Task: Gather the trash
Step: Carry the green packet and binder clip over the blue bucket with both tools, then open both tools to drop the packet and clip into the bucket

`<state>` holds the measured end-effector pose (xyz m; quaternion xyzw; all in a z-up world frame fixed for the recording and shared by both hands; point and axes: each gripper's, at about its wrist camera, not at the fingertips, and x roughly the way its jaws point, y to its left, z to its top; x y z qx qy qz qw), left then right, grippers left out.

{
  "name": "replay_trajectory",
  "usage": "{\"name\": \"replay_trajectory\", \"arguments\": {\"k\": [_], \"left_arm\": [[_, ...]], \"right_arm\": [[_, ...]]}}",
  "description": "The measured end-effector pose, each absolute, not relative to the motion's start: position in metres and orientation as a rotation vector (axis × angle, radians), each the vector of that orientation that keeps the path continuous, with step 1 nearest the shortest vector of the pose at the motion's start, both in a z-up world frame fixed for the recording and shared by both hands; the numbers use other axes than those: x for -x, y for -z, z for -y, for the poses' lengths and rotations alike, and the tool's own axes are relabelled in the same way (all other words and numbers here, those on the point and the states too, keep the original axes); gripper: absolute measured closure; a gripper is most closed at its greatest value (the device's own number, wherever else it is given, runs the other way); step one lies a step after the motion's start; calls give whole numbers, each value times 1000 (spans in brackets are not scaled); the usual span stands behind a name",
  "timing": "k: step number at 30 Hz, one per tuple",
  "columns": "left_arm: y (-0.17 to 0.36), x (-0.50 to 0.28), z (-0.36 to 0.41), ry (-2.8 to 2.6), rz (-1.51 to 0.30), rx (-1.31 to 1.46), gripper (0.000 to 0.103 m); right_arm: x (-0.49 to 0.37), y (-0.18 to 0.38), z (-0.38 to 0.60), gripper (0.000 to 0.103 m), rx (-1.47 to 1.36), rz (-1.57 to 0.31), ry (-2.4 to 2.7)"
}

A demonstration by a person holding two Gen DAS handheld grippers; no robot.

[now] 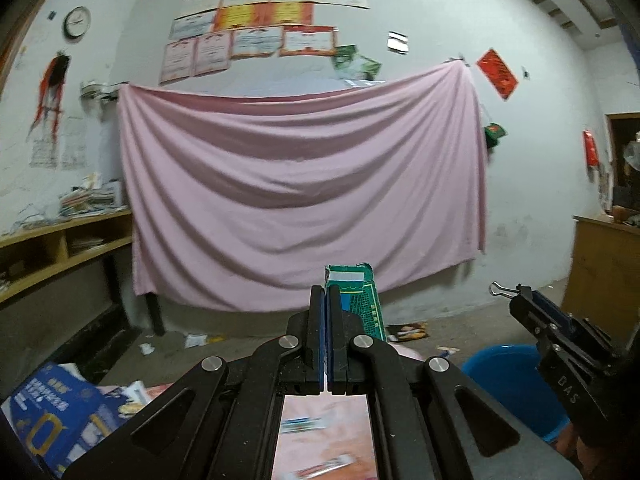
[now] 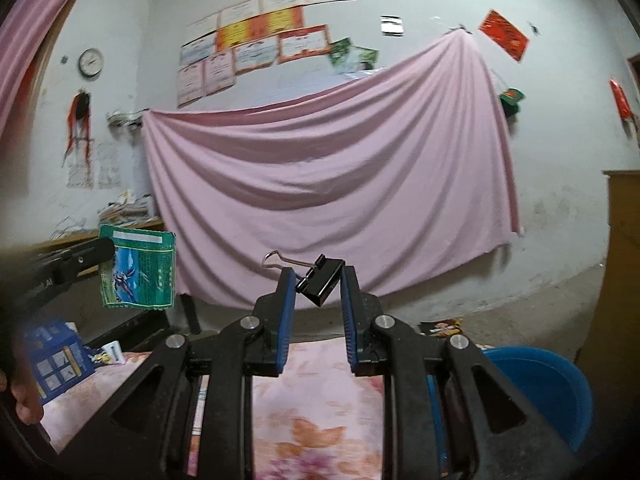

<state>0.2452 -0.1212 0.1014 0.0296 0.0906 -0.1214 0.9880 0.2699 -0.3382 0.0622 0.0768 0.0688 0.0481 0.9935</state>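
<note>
Left wrist: "DAS" on right tool (image 1: pixel 520 294)

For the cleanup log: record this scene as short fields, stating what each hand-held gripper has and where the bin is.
left hand-held gripper: shut on green wrapper, held up in the air
right hand-held gripper: black binder clip between its fingers
bin: blue bucket, low on the right beside the floral cloth
litter left: wrapper on floor
backdrop: pink sheet on the wall
</note>
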Motion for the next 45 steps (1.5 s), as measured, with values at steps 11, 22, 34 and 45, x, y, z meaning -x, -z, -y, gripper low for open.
{"name": "replay_trajectory", "arguments": {"k": [11, 22, 34, 45], "left_arm": [[-95, -266, 230, 432, -316, -57, 103], [-63, -309, 290, 540, -581, 82, 103], [-50, -329, 327, 592, -704, 56, 103], [-32, -327, 313, 583, -766, 72, 86]], "right_arm": [[-265, -42, 430, 53, -268, -284, 58], [-260, -24, 479, 53, -324, -413, 153], [-272, -10, 499, 53, -383, -529, 188], [-273, -10, 497, 51, -387, -545, 198]]}}
